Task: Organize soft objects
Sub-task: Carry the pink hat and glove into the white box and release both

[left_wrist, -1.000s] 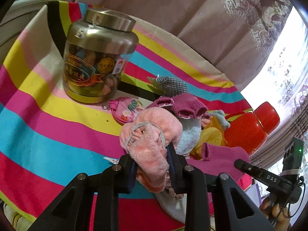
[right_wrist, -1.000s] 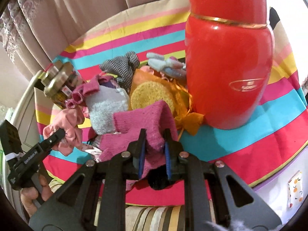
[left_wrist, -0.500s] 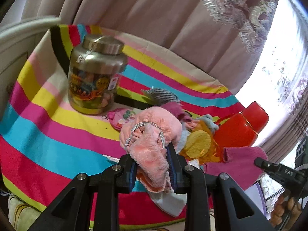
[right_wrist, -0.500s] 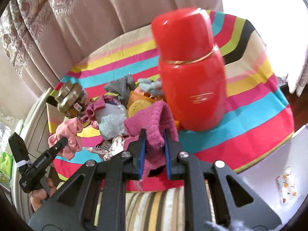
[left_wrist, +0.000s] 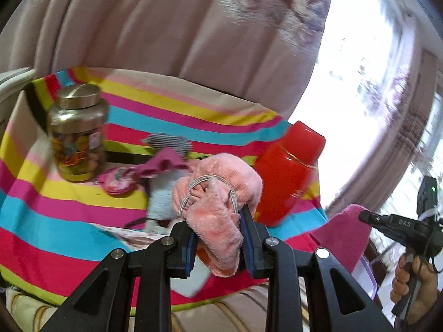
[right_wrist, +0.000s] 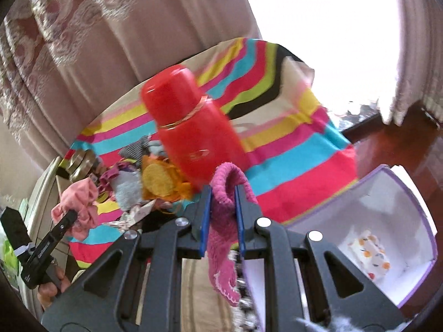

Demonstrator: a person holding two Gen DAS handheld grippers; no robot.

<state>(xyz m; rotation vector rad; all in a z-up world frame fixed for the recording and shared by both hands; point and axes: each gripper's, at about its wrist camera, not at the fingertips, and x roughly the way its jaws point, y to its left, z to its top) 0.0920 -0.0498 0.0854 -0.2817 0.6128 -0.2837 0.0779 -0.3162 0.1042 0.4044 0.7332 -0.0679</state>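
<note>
Pink fuzzy sock (left_wrist: 218,221) clamped btwn left tool (left_wrist: 218,242) pads, magenta glove (right_wrist: 224,215) in right tool (right_wrist: 223,218)

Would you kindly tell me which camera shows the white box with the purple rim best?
The right wrist view: the box lies open with its white inside and a small patterned item visible. The left wrist view shows only a sliver of its rim behind the magenta cloth.

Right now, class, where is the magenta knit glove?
In the right wrist view the glove hangs clamped in the right gripper, in front of the red flask and left of the purple-edged box.
</note>
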